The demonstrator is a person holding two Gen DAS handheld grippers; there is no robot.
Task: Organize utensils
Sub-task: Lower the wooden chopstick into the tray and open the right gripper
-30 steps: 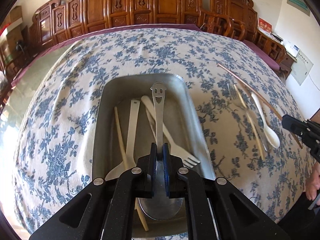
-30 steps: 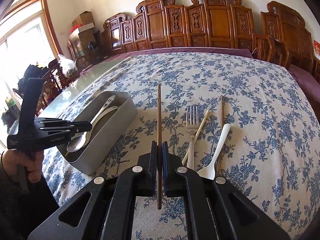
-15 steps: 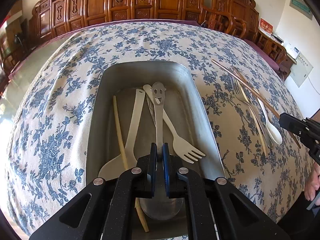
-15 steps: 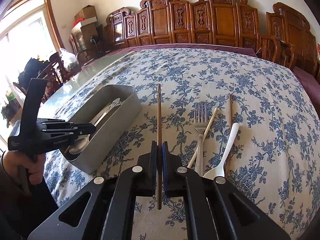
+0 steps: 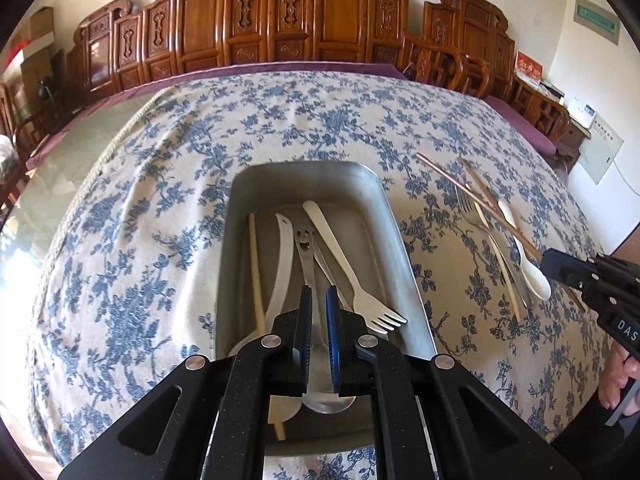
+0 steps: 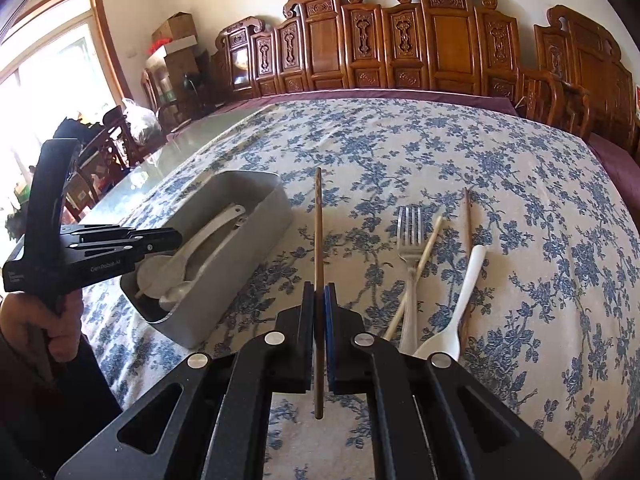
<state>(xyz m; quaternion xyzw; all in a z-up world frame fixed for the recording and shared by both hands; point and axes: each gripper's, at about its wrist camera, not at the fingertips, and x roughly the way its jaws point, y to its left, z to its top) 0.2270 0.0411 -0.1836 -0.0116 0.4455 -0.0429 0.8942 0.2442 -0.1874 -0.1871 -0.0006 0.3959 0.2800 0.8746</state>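
A grey metal tray (image 5: 394,236) (image 6: 256,232) holds a smiley-handled metal spoon (image 5: 306,256), a pale fork (image 5: 352,276), a white spoon (image 5: 280,264) and a pale chopstick (image 5: 256,264). My left gripper (image 5: 316,300) hangs above the tray, jaws slightly apart and empty, with the smiley spoon lying below them. My right gripper (image 6: 319,298) is shut on a brown chopstick (image 6: 318,224) and holds it above the cloth, right of the tray. On the cloth lie a metal fork (image 6: 409,240), a pale chopstick (image 6: 424,256), a brown chopstick (image 6: 467,216) and a white spoon (image 6: 466,292).
The table carries a blue floral cloth (image 6: 400,140) with bare glass (image 5: 80,152) at its left. Carved wooden chairs (image 5: 280,28) line the far edge. The right gripper with its chopstick shows at the right of the left wrist view (image 5: 580,276).
My left gripper has opened and let go of the smiley spoon, which now lies in the tray, and has lifted back. My right gripper still holds the brown chopstick.
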